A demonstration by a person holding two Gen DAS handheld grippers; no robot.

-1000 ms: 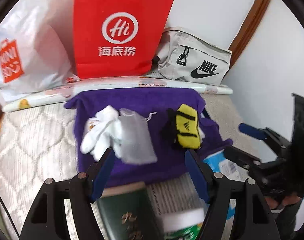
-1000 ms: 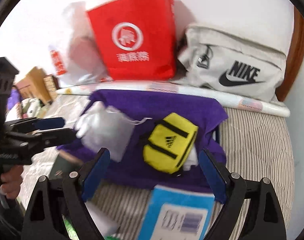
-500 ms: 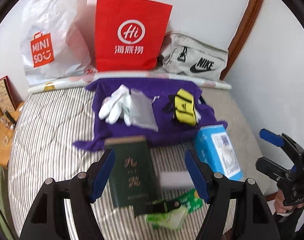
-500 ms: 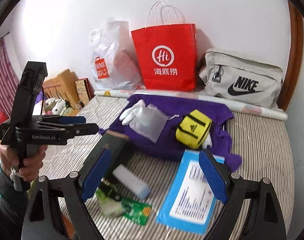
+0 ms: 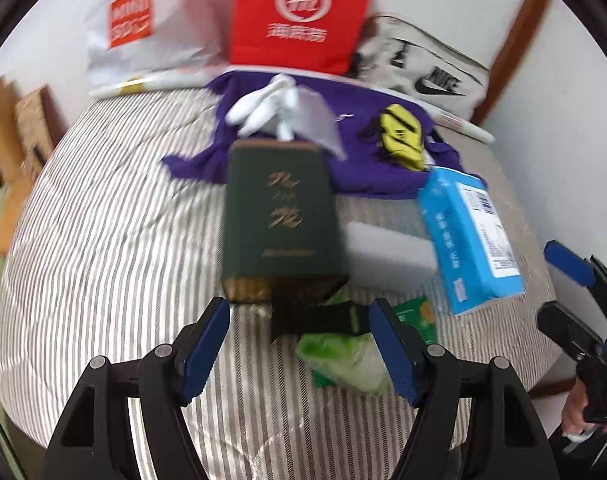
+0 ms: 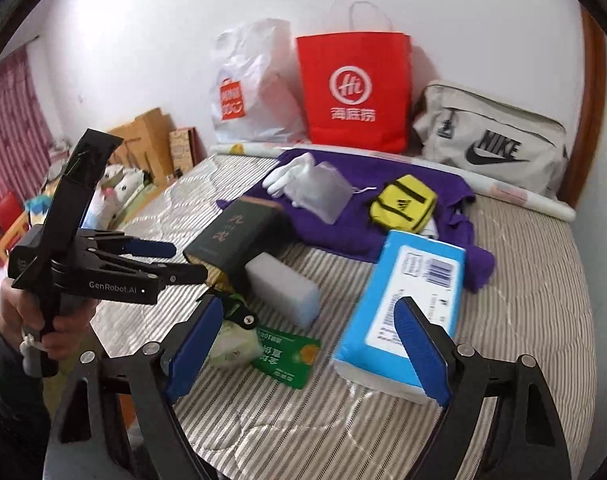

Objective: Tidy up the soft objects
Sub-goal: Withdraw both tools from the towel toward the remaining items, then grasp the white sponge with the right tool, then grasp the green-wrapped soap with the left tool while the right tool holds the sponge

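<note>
White gloves, a grey pouch and a yellow Adidas bag lie on a purple towel at the mattress's far side. Only the right wrist view shows plush toys far left. The left view is blurred. Left gripper and right gripper both gape, empty.

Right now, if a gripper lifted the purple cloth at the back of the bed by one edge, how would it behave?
The purple cloth lies wrinkled and draped, so it would probably sag limply. The white gloves, grey pouch and yellow pouch rest on it, so they would likely slide or tumble off.
</note>
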